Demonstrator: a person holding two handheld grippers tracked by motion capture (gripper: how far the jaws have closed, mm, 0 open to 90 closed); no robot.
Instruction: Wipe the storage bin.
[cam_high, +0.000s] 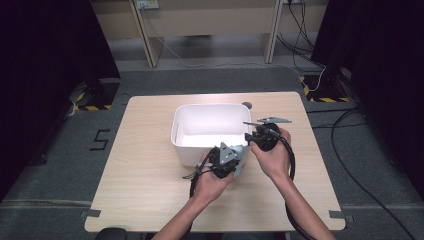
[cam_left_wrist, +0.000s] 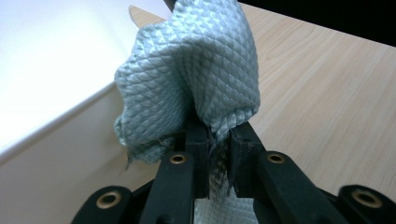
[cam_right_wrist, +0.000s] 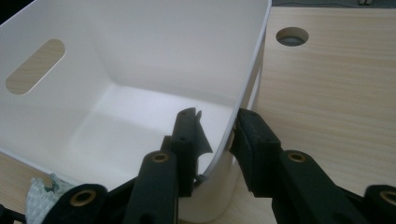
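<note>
- On the pale wooden table (cam_high: 150, 165), a white plastic bin (cam_high: 200, 127) stands near the centre, open side up and with nothing in it, a slot handle cut into one end wall; the work in hand looks like wiping the bin down.
- At the bin's 4 o'clock corner, the right gripper (cam_right_wrist: 215, 135) straddles the rim, one jaw inside the wall and one outside, pads closed on the plastic to steady it.
- At the bin's 6 o'clock side, the left gripper (cam_left_wrist: 218, 147) has its jaws nearly together on a bunched fold of grey-green waffle-weave cloth (cam_left_wrist: 196, 74), which rises above the jaws beside the bin's outer wall.
- Risk, as judged: the bin is light and held at one corner only, so a hard wipe could pivot or tip it, or slide it toward the table's 12 o'clock edge.
- Risk, as judged: the pinch takes only a small fold, so drag against the wall could pull the cloth free.
- Risk, as judged: the two grippers work near each other, and a wide stroke could knock one into the other.
</note>
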